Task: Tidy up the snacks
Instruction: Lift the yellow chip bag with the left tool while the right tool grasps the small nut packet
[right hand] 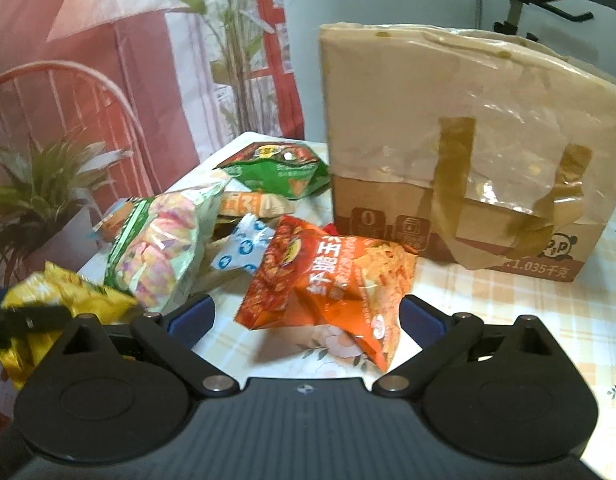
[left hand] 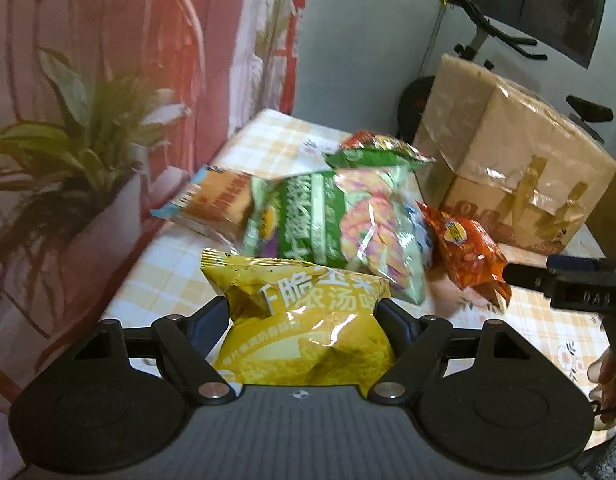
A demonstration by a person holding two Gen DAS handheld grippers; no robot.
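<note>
Nearest to us, the left gripper [left hand: 303, 312] has its jaws closed on the yellow chip bag [left hand: 303, 332], pads pressing into both sides so the foil bulges up between them. In the right wrist view that same bag [right hand: 63, 304] sits raised at the left edge, clear of the heap.

The right gripper [right hand: 305, 316] stands with its jaws wide, one on either side of the orange chip bag [right hand: 332, 280]; we see gaps between the pads and the foil, so we judge it not yet gripped. That bag lies on the checked tablecloth [right hand: 508, 320], just in front of the paper carrier bag [right hand: 468, 160].

Behind these, the rest of the snacks lie in a loose pile: a big green bag of pink rings [left hand: 340, 220], a tan packet [left hand: 211, 200] partly under it, a small green-and-red bag [left hand: 380, 150] at the back, and a blue-and-white packet [right hand: 243, 252] tucked between.

We would call the job barely begun. One bag is lifted, a second is about to be taken, and at least four remain unsorted. We cannot see whether anything is in the carrier bag.

Further out stand a potted plant [left hand: 79, 148] and a red-printed curtain [left hand: 107, 40].
</note>
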